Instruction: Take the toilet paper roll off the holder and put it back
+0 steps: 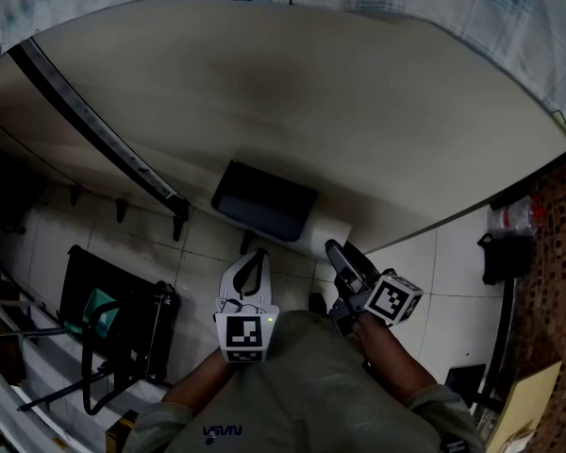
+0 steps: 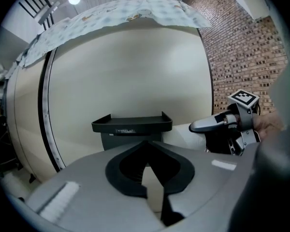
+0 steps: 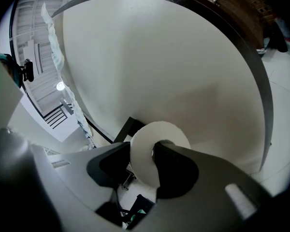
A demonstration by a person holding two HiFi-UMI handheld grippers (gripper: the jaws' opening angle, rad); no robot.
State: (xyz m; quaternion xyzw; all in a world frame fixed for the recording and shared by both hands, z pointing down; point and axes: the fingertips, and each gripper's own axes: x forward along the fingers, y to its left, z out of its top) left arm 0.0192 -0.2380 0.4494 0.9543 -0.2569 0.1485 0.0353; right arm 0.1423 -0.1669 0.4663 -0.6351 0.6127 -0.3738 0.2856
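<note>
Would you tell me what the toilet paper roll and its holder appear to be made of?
The toilet paper roll looks like soft paper: matte white face, hollow core. The holder is probably moulded plastic, possibly coated metal: dark, smooth, faint sheen, thin raised rim.

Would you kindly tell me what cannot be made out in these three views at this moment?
- Head view: how the toilet paper roll joins the holder; the holder's top shelf covers the joint.
- Left gripper view: the lettering on the holder's front is too small to read.
- Right gripper view: the holder is nearly all hidden behind the roll and the right claw.
- Head view: the dark stand at lower left is too dim to name.
</note>
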